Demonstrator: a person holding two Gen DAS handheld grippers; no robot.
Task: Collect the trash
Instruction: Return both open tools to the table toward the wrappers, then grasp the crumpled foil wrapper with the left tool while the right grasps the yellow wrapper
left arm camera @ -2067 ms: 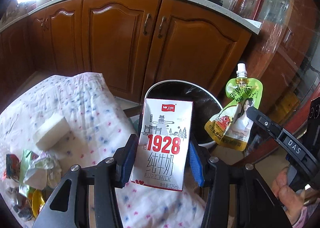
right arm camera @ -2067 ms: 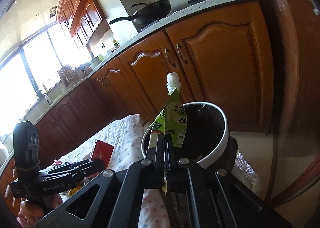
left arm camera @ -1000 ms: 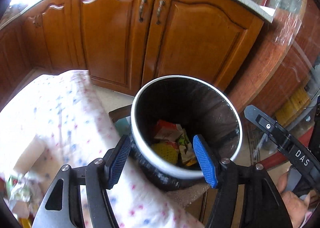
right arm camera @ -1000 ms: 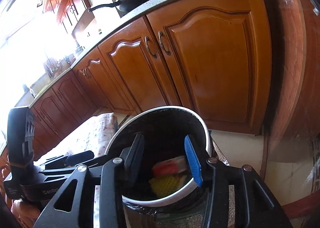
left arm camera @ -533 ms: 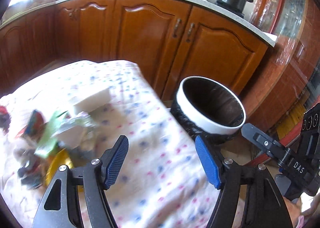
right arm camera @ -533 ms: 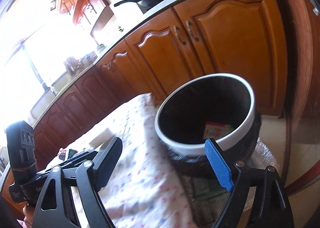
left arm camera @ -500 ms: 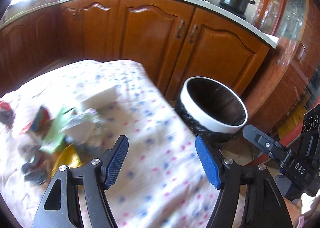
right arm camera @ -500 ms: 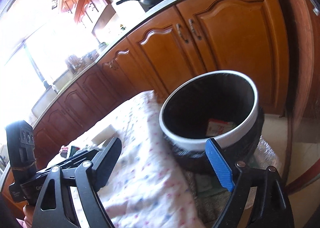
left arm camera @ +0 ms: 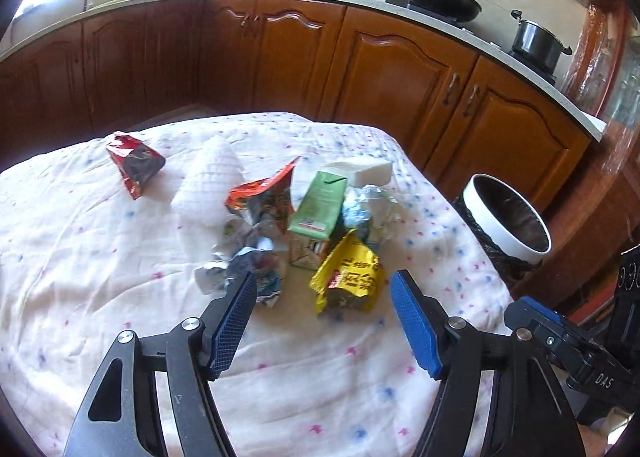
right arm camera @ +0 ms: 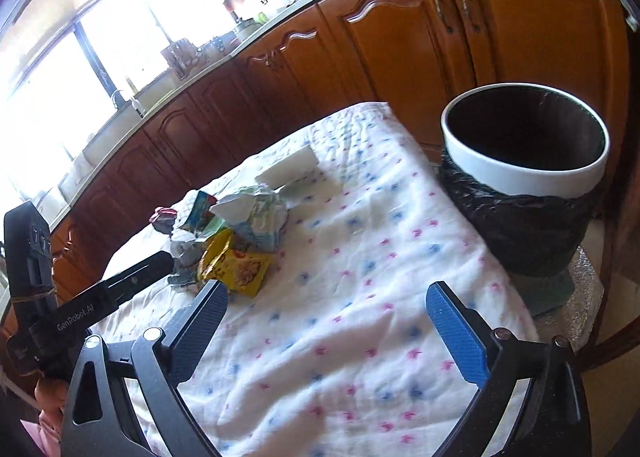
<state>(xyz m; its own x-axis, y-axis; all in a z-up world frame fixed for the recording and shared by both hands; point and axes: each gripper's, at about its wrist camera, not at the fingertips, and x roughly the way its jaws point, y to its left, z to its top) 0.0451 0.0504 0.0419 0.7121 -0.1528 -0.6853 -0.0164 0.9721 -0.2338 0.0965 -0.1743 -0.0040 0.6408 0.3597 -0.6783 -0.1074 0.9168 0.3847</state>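
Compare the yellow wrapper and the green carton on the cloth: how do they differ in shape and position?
The yellow wrapper is a crumpled, soft foil bag; the green carton is a rigid box with flat faces. The wrapper lies nearest the open left gripper, while the carton sits behind it, deeper in the pile. Both rest on the dotted cloth, still uncollected.

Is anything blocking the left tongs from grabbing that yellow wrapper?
Nothing visible does. The left tongs hang open right before the yellow wrapper, with only bare tablecloth between; the green carton stands behind it.

Table w/ dotted cloth (left arm camera: 120,265): wrappers (left arm camera: 346,283), green carton (left arm camera: 318,203), white sponge (left arm camera: 360,173).
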